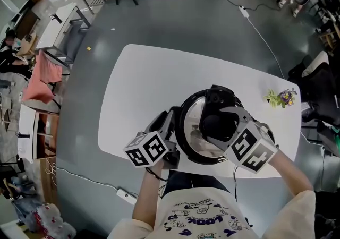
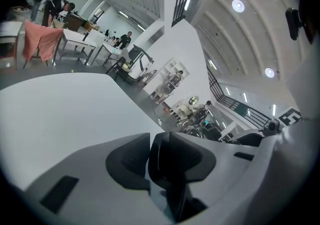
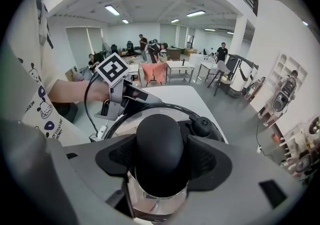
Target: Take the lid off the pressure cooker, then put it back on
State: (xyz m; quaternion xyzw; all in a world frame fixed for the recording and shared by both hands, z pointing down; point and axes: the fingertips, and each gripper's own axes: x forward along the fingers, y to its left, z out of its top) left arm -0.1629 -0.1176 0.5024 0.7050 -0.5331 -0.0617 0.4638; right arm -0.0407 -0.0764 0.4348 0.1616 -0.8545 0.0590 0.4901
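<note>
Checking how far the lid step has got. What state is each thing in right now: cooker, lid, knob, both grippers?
pressure cooker: upright on the white table, covered.
lid: seated on the cooker, not lifted.
lid knob: clamped from both sides.
right gripper: shut on the lid knob.
left gripper: shut on the cooker's dark side handle.

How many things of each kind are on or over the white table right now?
Steel pressure cooker with black-knobbed lid: 1
Small bunch of green and purple flowers: 1
Hand-held two-jaw grippers with marker cubes: 2 (left gripper, right gripper)
Total: 4
</note>
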